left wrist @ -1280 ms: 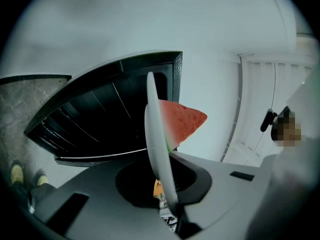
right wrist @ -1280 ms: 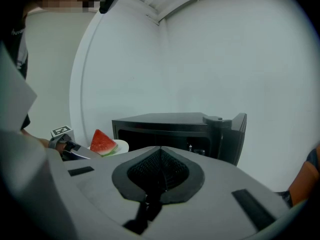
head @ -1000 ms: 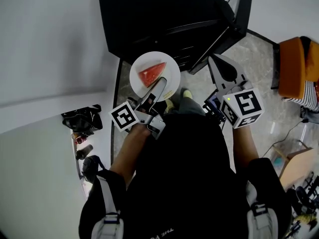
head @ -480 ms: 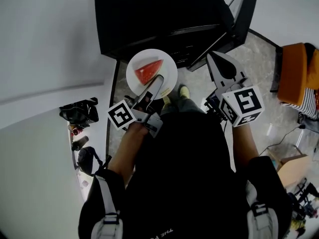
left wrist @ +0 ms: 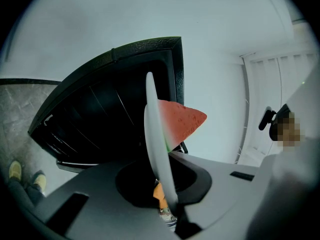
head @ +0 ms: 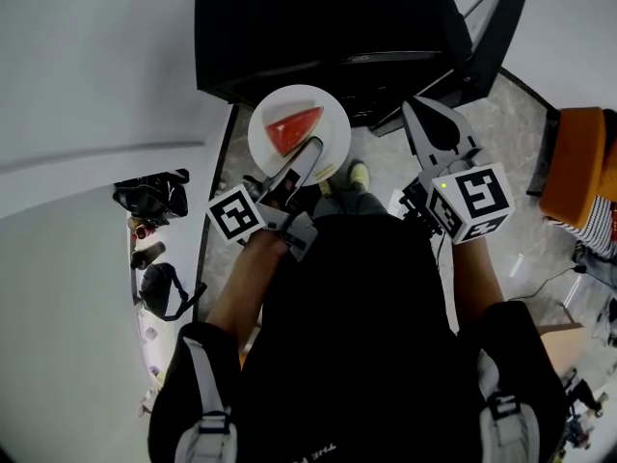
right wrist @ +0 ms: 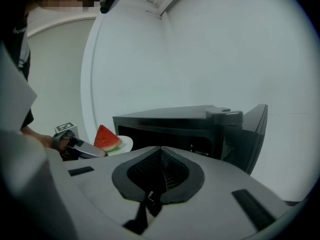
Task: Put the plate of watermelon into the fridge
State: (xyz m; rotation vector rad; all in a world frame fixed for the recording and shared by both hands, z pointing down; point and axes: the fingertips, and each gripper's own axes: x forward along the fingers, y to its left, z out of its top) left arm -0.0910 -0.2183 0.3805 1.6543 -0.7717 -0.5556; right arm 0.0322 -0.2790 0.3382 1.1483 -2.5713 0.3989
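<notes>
Person's black top (head: pixel 366 355): print cut off, only "THE" legible. Left gripper (head: pixel 310 150) clamped shut on the rim of the round white plate (head: pixel 331 123), which carries a red watermelon wedge (head: pixel 294 128) and is held just before the fridge. Right gripper (head: pixel 427 114) closed, empty. Behind, glossy black fridge (head: pixel 318 27), door open, interior too dark.

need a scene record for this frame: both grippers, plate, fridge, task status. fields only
left gripper: shut on the rim of the round white plate, plate about level
plate load: one red watermelon wedge with green rind
right gripper: shut, empty, near the fridge's door
fridge: small black fridge, door swung open on the right gripper's side
plate position: in front of the fridge, not yet inside
task status: plate in hand, placing not yet done
</notes>
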